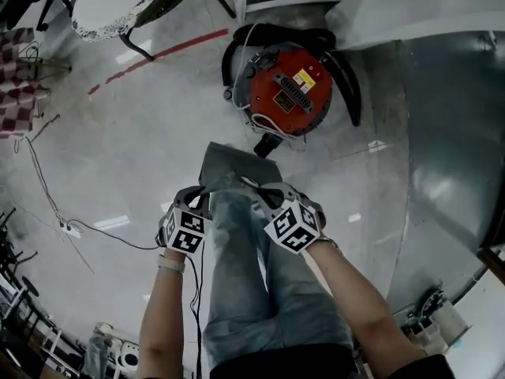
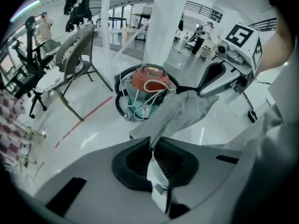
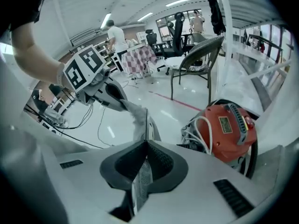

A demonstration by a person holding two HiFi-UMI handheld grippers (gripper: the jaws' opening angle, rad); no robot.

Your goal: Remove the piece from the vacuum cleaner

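A red canister vacuum cleaner (image 1: 289,91) stands on the floor with a black hose and white cord around it; it also shows in both gripper views (image 2: 148,82) (image 3: 230,130). A flat grey fabric piece (image 1: 234,166) hangs in the air just in front of it, apart from the vacuum. My left gripper (image 1: 207,198) is shut on the piece's left edge, and the cloth runs out from between its jaws (image 2: 154,146). My right gripper (image 1: 265,197) is shut on the other edge (image 3: 145,144). The grey piece (image 2: 183,112) (image 3: 137,119) stretches between the two grippers.
A wicker chair (image 2: 77,55) stands left of the vacuum by a red floor line (image 1: 162,54). A checked tablecloth (image 1: 20,85) and a power strip with cables (image 1: 69,228) lie to the left. A large grey metal sheet (image 1: 454,133) covers the right side.
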